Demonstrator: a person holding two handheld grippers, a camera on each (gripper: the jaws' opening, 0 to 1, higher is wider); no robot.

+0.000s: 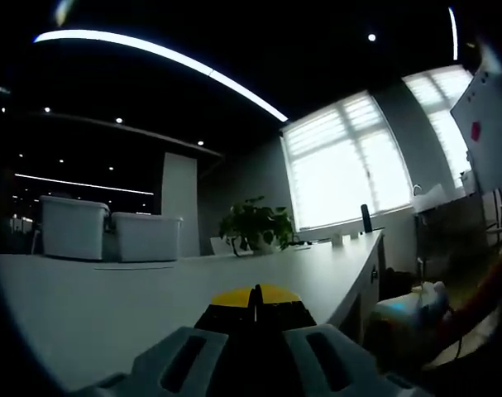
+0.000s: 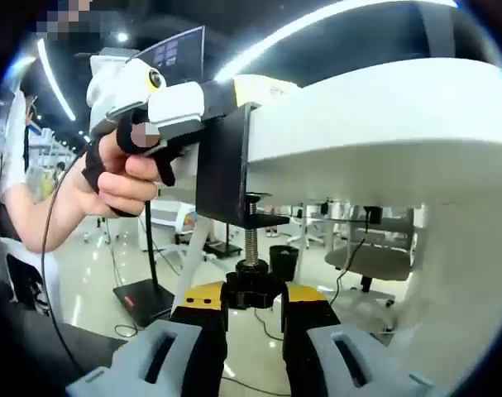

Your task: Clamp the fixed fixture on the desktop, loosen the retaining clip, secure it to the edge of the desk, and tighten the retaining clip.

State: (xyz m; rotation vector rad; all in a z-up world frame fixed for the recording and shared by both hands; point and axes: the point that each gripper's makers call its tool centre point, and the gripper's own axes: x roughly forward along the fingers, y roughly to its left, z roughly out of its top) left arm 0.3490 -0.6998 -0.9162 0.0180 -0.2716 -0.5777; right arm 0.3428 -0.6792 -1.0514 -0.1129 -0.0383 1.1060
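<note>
In my right gripper view, the black clamp fixture (image 2: 226, 161) sits hooked over the edge of the white desk (image 2: 375, 107), straight ahead of and above my right gripper (image 2: 252, 299). Its threaded screw (image 2: 251, 241) hangs down from the lower arm of the bracket, and the black knob (image 2: 252, 289) at the screw's bottom end sits right between my right jaws, which are closed onto it from both sides, yellow tips pressed against it. To the upper left of these jaws, a hand (image 2: 122, 178) holds my left gripper (image 2: 164, 103), whose front end meets the top of the fixture at the desk edge. In my left gripper view, the left gripper (image 1: 255, 302) points along the desktop (image 1: 151, 289); its yellow-tipped jaws stand together with only a thin seam between them, and I cannot tell what they pinch. Far beyond them a potted plant (image 1: 255, 225) stands on the desk.
</note>
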